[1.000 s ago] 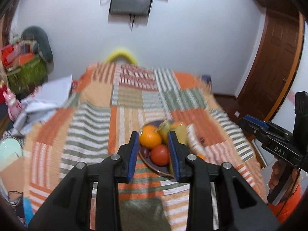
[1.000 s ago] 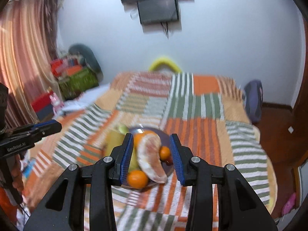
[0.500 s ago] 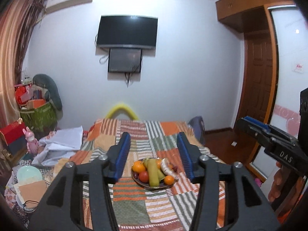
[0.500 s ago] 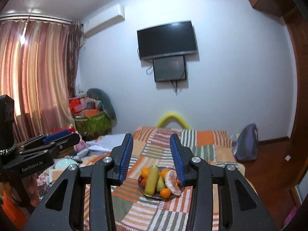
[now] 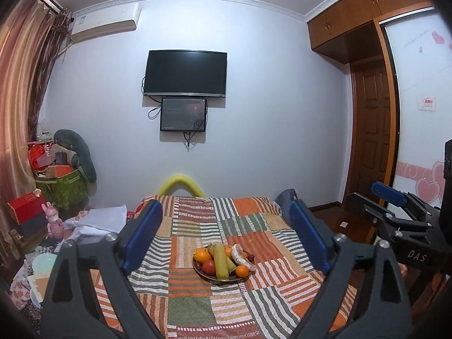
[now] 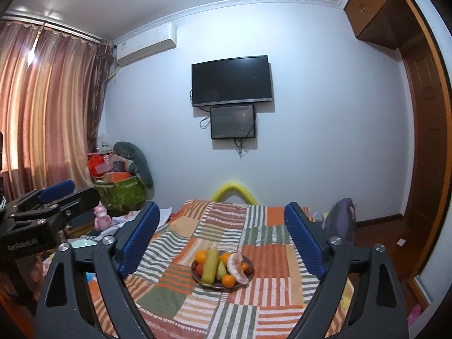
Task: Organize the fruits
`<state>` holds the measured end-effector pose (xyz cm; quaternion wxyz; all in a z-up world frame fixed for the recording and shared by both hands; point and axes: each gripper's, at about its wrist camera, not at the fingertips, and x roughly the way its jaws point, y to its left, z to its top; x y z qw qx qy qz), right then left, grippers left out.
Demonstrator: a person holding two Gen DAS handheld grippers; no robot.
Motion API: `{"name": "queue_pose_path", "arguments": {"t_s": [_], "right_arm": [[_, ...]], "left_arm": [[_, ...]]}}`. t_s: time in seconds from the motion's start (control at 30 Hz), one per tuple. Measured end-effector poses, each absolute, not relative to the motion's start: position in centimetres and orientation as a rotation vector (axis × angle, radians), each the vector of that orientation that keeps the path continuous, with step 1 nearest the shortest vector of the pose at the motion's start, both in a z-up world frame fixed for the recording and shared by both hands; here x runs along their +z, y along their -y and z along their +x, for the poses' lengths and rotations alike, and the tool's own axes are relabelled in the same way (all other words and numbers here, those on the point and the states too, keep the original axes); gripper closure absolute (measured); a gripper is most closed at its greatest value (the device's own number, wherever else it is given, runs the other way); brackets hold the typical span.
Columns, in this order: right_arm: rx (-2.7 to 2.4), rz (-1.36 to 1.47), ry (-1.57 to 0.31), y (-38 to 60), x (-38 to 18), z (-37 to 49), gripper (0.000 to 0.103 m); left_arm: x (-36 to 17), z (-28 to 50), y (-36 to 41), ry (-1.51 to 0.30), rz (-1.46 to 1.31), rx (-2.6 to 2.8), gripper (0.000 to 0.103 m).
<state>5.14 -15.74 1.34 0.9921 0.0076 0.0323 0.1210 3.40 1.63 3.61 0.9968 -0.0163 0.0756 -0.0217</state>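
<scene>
A: What's changed? The left gripper and right gripper sat low over the fruit plate a second ago; now both are drawn back and up, their jaws having just been opening wide, nothing between them.

B: So I'd judge the sorting done; the plate rests mid-bed on the striped patchwork quilt.

A: Agreed; smooth round oranges, a long waxy yellow-green fruit, a pale, pithy peeled segment; ribbed blue pads.

My left claw: black frame, blue ribbed pads, silver screws. My right claw: same look. White letters "DAS" on right claw side, seen from left camera.
</scene>
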Motion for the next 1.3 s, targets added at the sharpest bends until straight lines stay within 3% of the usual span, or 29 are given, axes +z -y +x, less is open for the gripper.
{"name": "queue_pose_path", "arguments": {"t_s": [0.13,1.3], "right_arm": [[0.227,0.013,-0.054,15.5,1.4,4.4,0.0],[0.209,0.004,-0.04,16.1,1.0,3.0,0.0]], "left_arm": [[3.3,3.3,-1.6,-0.152,-0.026,-0.037,0.006],[2.7,3.0,-1.5,-0.166,-0.034,-0.044,0.0]]}}
